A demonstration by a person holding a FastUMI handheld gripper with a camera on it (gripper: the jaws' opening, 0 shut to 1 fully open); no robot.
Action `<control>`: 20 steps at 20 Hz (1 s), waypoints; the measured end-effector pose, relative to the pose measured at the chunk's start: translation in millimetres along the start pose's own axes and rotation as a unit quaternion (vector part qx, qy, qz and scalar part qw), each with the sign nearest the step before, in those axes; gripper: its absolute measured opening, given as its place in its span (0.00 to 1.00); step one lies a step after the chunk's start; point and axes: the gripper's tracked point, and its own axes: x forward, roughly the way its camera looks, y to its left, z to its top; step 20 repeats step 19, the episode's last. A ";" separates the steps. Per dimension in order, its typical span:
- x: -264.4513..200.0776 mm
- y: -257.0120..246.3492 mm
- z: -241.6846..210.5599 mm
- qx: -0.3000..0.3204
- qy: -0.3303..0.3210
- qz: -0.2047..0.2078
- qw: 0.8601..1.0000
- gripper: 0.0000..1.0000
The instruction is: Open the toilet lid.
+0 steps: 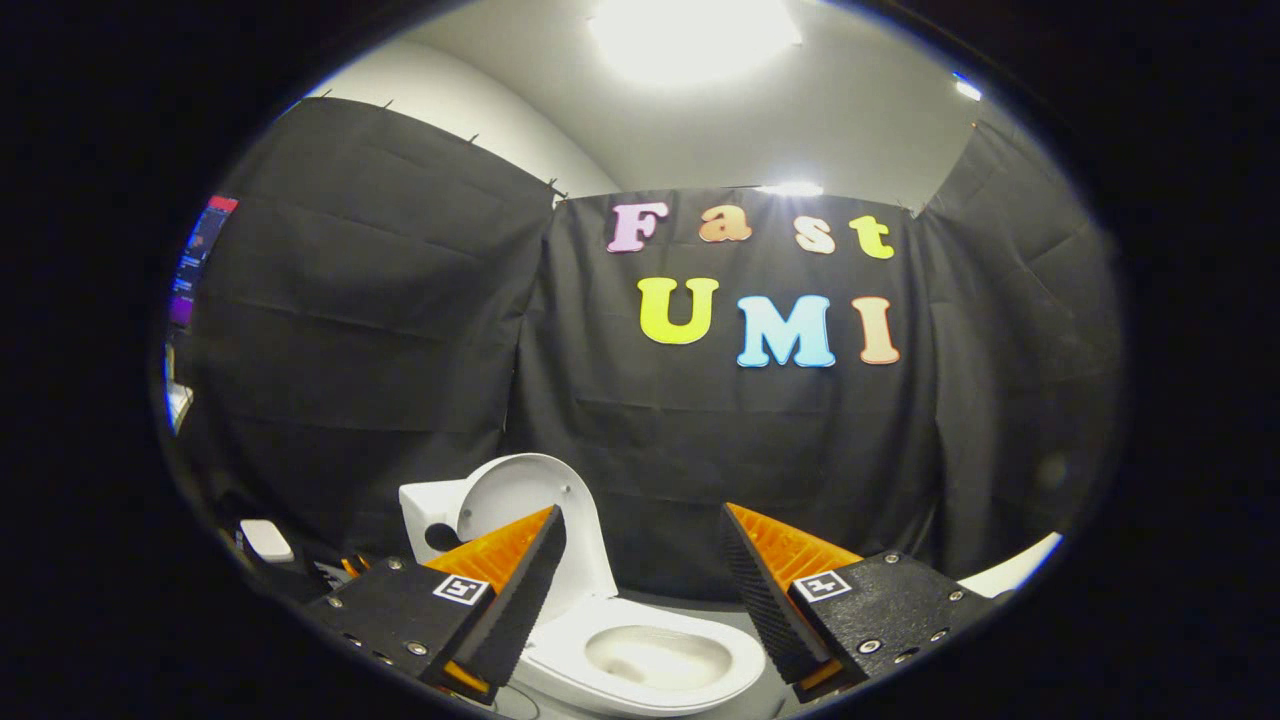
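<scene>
I held the jaws [640, 560] spread and empty, the toilet bowl [655, 660] just ahead between them and its toilet lid [520, 490] already upright beyond the left finger, so I judged only a clean withdrawal remained.

One toilet [640, 655], one raised lid [530, 500], two fingers [520, 590]

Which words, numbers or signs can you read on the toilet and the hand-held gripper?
On the hand-held gripper, open with the toilet beyond its fingers: one square black-and-white marker on each finger, a pattern, no words.
On the toilet: no writing visible.
</scene>
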 end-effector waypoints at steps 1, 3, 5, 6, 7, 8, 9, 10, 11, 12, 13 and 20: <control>-8.0 -18.7 -1.2 -0.011 0.001 -0.009 1.000 0.94; -21.0 -47.4 -5.1 -0.015 0.011 -0.017 1.000 0.94; -25.1 -63.0 -4.7 -0.003 0.027 -0.008 1.000 0.95; -29.6 -70.6 1.4 0.002 0.028 -0.007 1.000 0.95; -36.9 -80.3 5.7 0.003 0.026 -0.011 1.000 0.95; -44.6 -90.9 11.6 0.001 0.021 -0.020 1.000 0.95; -52.6 -99.9 15.1 0.000 0.017 -0.031 0.999 0.95; -60.2 -108.0 14.4 0.004 0.013 -0.041 0.999 0.95; -68.0 -111.5 15.7 0.011 0.008 -0.048 0.999 0.95; -73.0 -111.9 17.2 0.019 0.004 -0.052 0.998 0.95; -73.6 -112.0 17.3 0.026 0.003 -0.051 0.998 0.95; -73.5 -110.9 11.8 0.032 0.022 -0.047 0.998 0.95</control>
